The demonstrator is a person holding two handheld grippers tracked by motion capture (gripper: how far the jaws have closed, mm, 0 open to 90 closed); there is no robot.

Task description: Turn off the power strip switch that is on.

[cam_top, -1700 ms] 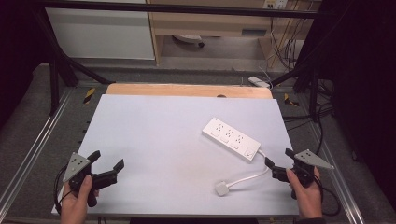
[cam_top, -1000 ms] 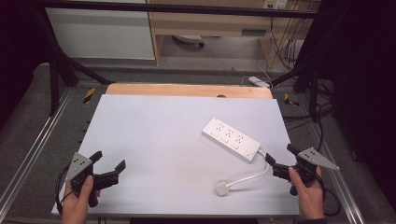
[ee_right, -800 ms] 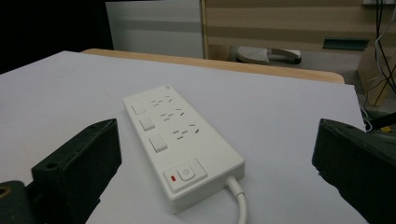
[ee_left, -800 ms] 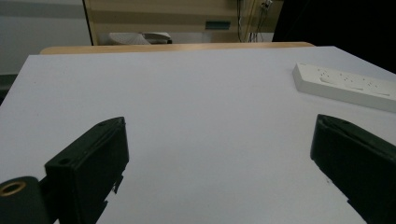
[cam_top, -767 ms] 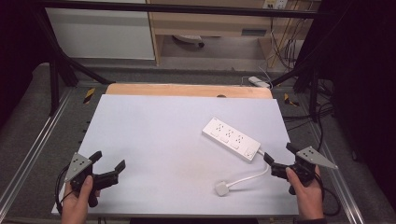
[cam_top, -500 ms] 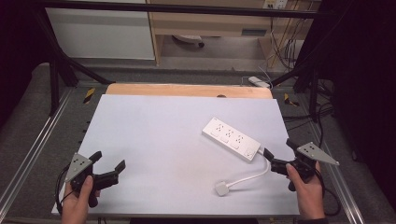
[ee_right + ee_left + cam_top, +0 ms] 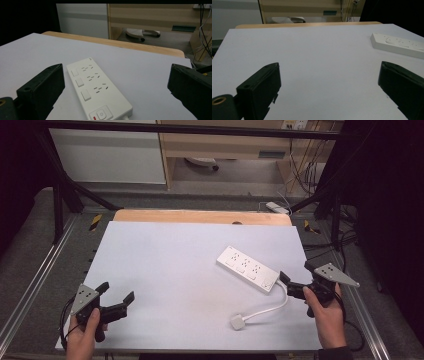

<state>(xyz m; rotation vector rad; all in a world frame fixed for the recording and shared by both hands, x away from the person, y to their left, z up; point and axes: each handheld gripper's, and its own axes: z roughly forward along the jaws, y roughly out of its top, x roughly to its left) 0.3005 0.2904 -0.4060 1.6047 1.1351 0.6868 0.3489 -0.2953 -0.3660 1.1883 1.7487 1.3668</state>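
Two grippers, left [image 7: 116, 296] and right [image 7: 295, 281], fingers apart; white rectangular plastic power strip [image 7: 248, 268] lies near the table's [image 7: 165, 255] right edge.

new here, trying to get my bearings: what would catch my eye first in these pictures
The white power strip lies at an angle on the right half of the pale table, its cord curling toward the near edge and ending in a white plug. The right gripper is open just beside the strip's near end, while the left gripper sits open at the near left corner.
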